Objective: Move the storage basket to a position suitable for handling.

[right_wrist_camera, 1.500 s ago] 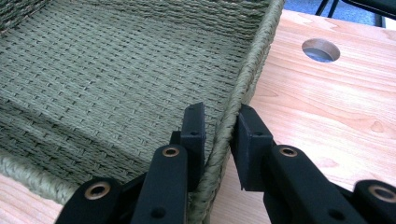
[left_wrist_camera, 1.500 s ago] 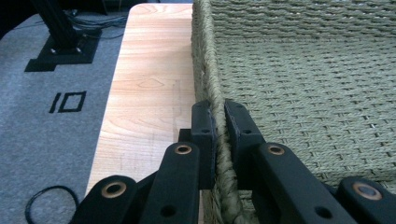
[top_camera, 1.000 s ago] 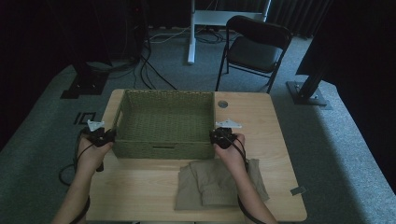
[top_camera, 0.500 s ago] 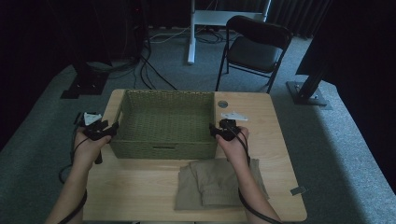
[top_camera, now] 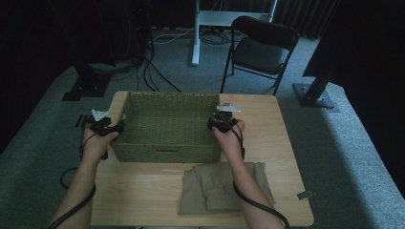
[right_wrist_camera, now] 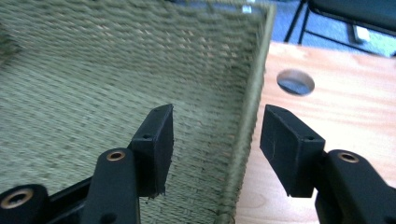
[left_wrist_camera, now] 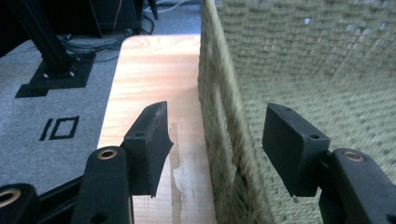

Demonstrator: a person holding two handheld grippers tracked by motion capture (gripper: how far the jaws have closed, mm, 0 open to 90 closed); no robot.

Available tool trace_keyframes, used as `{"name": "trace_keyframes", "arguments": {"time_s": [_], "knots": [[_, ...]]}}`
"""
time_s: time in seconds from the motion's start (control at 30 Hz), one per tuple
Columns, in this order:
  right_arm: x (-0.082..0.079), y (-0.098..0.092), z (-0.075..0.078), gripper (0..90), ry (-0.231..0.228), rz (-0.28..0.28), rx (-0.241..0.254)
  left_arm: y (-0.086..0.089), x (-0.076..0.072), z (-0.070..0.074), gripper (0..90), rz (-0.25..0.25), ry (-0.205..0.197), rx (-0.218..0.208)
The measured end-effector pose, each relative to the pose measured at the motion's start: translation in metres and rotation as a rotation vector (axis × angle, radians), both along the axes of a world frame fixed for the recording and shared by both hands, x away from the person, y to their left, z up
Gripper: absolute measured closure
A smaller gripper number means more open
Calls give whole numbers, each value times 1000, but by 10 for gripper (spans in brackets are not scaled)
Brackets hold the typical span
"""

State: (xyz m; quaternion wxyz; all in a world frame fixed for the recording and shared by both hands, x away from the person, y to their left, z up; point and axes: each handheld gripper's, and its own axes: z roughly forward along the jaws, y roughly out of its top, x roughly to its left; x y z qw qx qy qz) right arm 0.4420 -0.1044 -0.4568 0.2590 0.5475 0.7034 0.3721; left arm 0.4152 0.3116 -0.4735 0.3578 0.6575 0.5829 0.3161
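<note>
A green woven basket stands on the far half of the wooden table. My left gripper is at the basket's left wall and my right gripper is at its right wall. In the left gripper view the gripper straddles the basket wall, with a gap on both sides. In the right gripper view the gripper likewise straddles the basket rim without pressing it. Both pairs of jaws have just been opening, with the wall still between them.
A folded khaki cloth lies on the table in front of the basket, under my right forearm. A round cable hole is in the tabletop beyond the right gripper. A black folding chair stands behind the table.
Both grippers have opened off the basket's side walls. Both hands have slid a little farther along the walls, away from the person. The basket has stayed in place.
</note>
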Motion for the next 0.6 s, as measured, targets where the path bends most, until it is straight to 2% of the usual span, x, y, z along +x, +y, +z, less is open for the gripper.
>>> {"name": "trace_keyframes", "arguments": {"time_s": [0.13,0.23,0.27,0.33,0.43,0.57,0.6], "knots": [[2,0,-15,487,26,-25,-6,-2,2,-10,452,-22,23,8],[2,0,-22,535,44,-34,-5,-3,3,-14,482,-18,33,15],[2,0,-24,566,47,-38,-6,-3,4,-14,516,-12,25,15],[2,-1,-25,579,57,-46,-12,-5,5,-14,529,-17,32,22],[3,-1,-25,635,55,-59,-20,-5,5,-14,621,10,46,11],[2,1,-25,778,45,-66,-31,-6,6,-13,685,-14,62,21],[2,1,-25,786,44,-73,-30,-7,6,-13,699,-19,62,28]]}}
